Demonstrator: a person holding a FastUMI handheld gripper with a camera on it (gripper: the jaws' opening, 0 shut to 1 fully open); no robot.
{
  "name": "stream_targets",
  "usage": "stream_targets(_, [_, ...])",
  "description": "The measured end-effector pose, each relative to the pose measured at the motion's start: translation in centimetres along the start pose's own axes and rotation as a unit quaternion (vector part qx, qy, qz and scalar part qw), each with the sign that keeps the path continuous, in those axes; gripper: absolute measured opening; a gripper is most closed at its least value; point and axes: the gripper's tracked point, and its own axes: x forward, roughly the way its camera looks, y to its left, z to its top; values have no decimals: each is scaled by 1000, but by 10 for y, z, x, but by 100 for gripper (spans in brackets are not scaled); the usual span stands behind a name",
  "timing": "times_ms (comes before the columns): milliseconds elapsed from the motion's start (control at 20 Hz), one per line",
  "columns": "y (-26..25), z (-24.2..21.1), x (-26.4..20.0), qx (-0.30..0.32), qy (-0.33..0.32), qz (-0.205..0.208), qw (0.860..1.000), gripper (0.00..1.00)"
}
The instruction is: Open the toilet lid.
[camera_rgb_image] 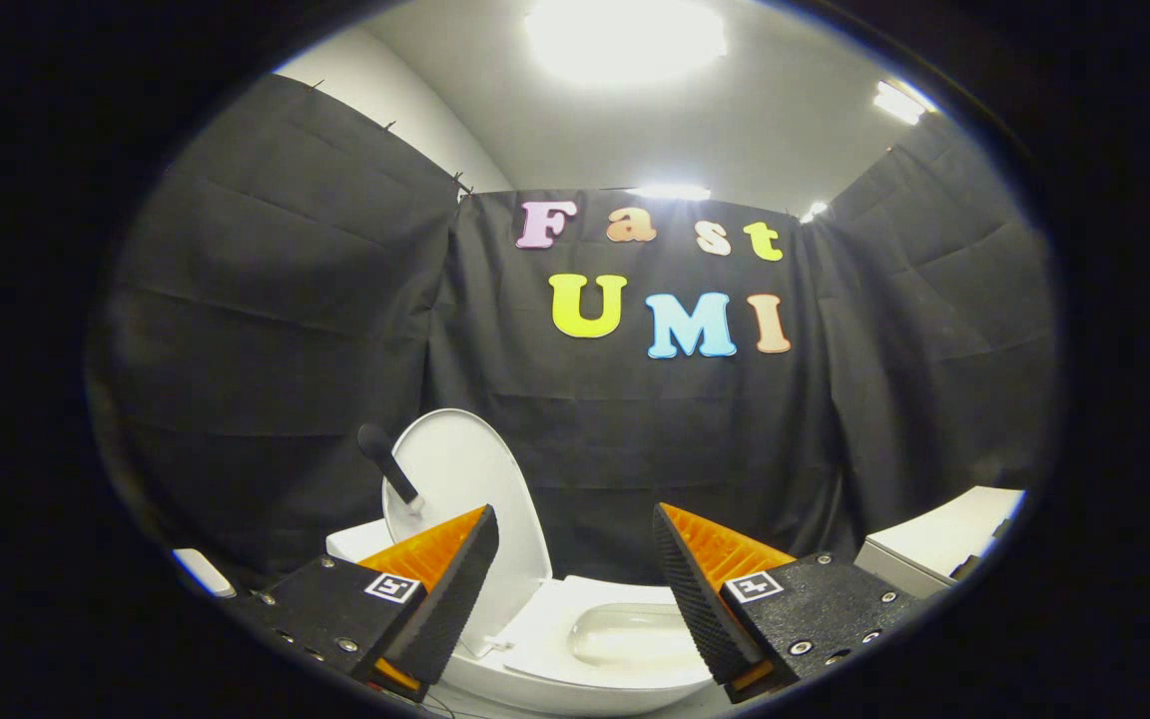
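Holding the tongs (575,559) spread wide with nothing between the fingers, you face the white toilet (585,659) just ahead and below. Its toilet lid (465,479) stands upright, raised against the black cloth wall, a dark handle (387,462) on it; bowl exposed.

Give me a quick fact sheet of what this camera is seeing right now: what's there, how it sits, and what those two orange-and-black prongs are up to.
Place: booth with black cloth walls, ceiling lights on
Toilet lid: raised, standing upright
Lid handle: dark knobbed handle sticking out of the lid
Toilet seat: down, bowl open below and between the fingers
Gripper: fingers spread apart, holding nothing
Left finger: overlaps the lid's lower part; whether it touches is unclear
Other: white box-like object beyond the right finger
Task status: lid appears already open
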Motion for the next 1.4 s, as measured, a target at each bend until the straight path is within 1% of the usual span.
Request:
stream_targets(150, [-22, -17, -19, -2, 9, -16, 1000, 95])
stream_targets(350, [-37, -48, -30, 25, 34, -26, 999, 95])
stream_targets(500, [-41, -61, -33, -3, 47, -35, 998, 95])
stream_targets(600, [-40, -68, -34, -10, 50, -36, 998, 95])
stream_targets(800, [-34, -71, -34, -30, 53, -31, 998, 95])
stream_targets(1150, [-38, -71, -34, -4, 47, -36, 998, 95])
stream_targets(1400, [-38, -72, -32, -12, 50, -40, 998, 95])
